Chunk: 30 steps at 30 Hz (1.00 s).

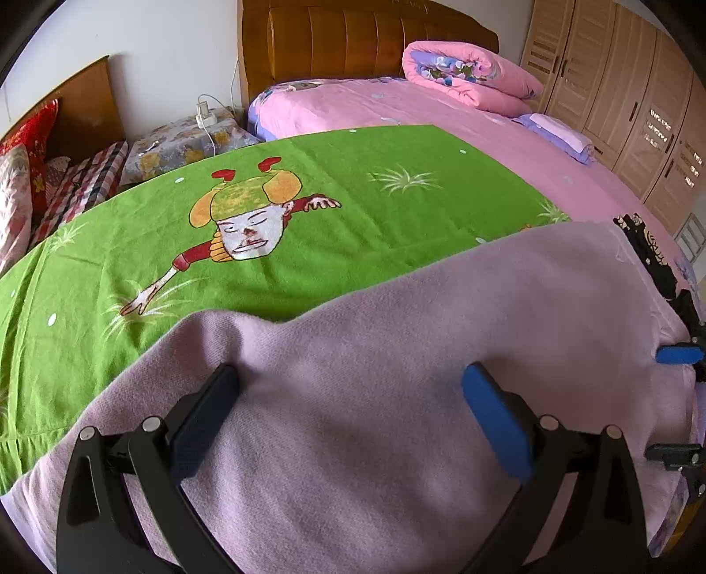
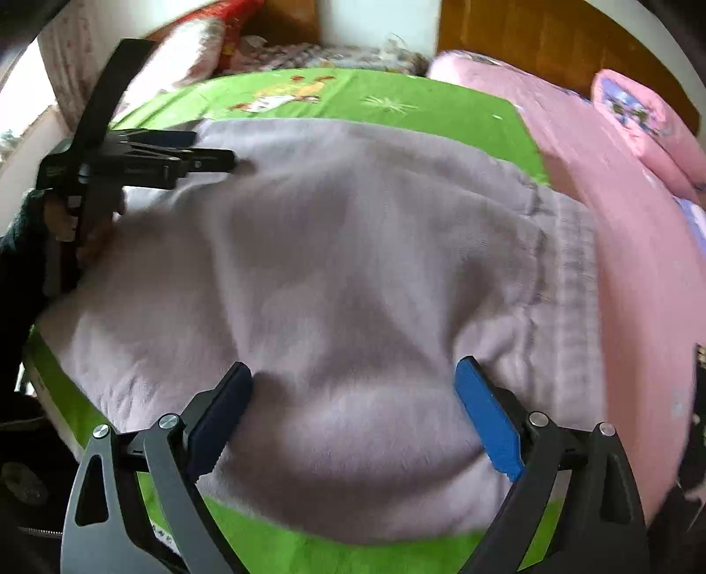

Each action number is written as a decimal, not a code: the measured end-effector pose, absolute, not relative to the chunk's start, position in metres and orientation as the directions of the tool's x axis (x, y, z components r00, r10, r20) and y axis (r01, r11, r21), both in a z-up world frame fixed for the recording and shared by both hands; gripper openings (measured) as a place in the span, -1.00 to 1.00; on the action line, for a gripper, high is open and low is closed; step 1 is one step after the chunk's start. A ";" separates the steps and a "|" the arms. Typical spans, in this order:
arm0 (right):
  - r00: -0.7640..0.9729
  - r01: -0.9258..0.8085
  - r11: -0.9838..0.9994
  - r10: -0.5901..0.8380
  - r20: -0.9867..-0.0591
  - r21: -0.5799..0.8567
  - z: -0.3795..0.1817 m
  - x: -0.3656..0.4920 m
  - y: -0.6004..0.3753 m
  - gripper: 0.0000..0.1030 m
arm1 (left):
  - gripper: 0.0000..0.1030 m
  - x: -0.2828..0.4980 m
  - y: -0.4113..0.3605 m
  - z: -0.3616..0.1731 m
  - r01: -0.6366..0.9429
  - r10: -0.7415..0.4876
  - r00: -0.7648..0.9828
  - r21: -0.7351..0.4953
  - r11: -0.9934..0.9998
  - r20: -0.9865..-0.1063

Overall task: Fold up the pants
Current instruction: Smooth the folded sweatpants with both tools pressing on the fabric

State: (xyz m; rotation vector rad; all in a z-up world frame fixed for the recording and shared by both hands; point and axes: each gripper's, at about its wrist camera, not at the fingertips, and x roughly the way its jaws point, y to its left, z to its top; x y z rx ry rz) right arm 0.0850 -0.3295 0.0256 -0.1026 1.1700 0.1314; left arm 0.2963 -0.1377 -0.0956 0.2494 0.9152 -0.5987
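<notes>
A: Where are the pants (image 1: 397, 375)?
B: Filling the lower frame, spread on the green sheet (image 1: 309, 176).
A: Left gripper (image 1: 353, 402)?
B: Jaws wide apart over the fabric.
A: Right gripper (image 2: 353, 408)?
B: Spread wide too, fabric between the fingers.

Your pants (image 1: 397, 397) are soft, matt, fuzzy lilac knit cloth. Under them, the green sheet (image 1: 309, 176) is smooth printed cotton. At upper centre the headboard (image 1: 353, 39) looks glossy brown wood. Your left tool (image 1: 353, 415) has matt black plastic arms and shiny metal pins.
</notes>
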 end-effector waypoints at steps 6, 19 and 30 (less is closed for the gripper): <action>0.417 -0.122 0.992 0.070 -0.906 0.021 0.030 0.087 -0.311 0.75 | 0.97 0.297 -0.138 -0.096 0.584 -0.378 0.461 -0.046 0.811 -0.803; 0.380 -0.044 0.991 -0.104 -0.919 -0.130 0.045 0.112 -0.278 0.86 | 0.96 0.297 -0.117 -0.084 0.540 -0.427 0.438 -0.148 0.828 -0.791; 0.383 -0.201 0.965 0.237 -0.893 0.169 0.026 0.182 -0.196 0.87 | 0.96 0.252 0.089 -0.041 0.228 -0.303 0.628 -0.202 0.952 -0.717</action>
